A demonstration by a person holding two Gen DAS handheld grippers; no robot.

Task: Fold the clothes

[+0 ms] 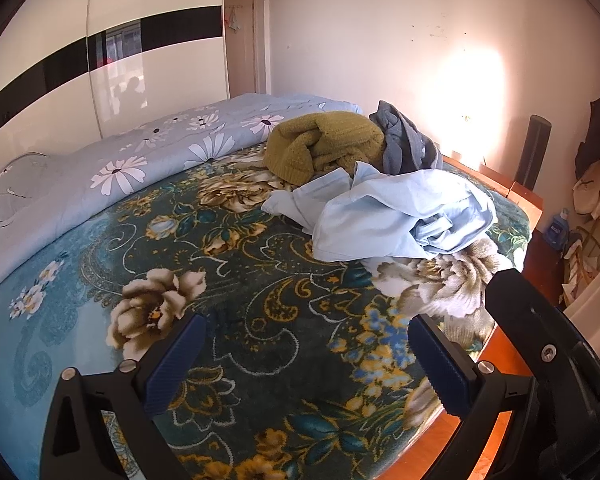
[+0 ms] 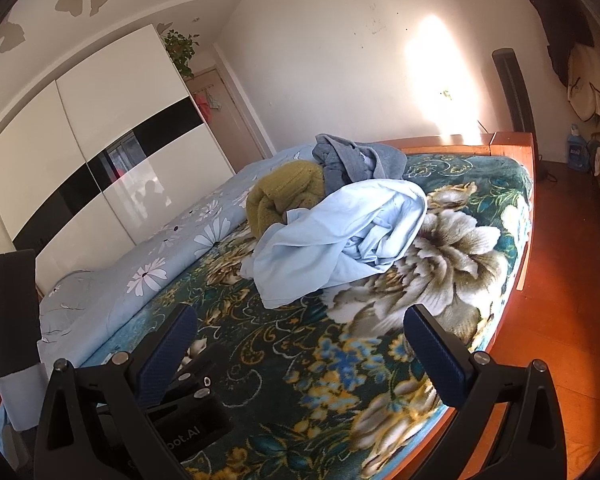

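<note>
Blanket [image 1: 236, 280] lies bare between both gaping grippers and crumpled shirt [image 1: 396, 216].

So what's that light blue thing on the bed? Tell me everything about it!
The light blue garment is a thin, smooth-looking piece of clothing, crumpled in a loose heap and not yet folded. It looks like a shirt, but I cannot tell for sure. It lies on the flowery blanket, near the bed's far end. Its back edge rests against the mustard knitted sweater and the grey garment. Neither claw touches it.
</note>
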